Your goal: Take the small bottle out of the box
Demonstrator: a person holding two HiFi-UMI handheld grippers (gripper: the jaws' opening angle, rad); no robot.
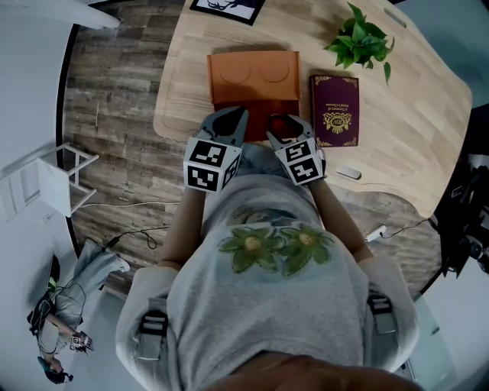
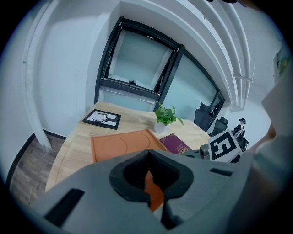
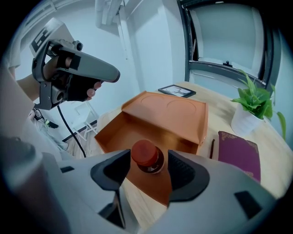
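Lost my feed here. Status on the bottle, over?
Left gripper shut, empty. Right gripper shut on small bottle at open box's near edge. Nothing blocking.

Small bottle (image 3: 146, 159): body is hidden beneath its red cap, no label can be read. In head view, near part of box (image 1: 252, 76) is covered by left gripper (image 2: 149, 178) and right gripper (image 3: 148, 167). Framed picture (image 1: 226, 8) is cut off by top edge. Book (image 1: 335, 109) print is too small to be read.

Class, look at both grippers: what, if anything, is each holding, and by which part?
The right gripper holds the small dark red-capped bottle by its sides just below the cap. The left gripper is shut on nothing.
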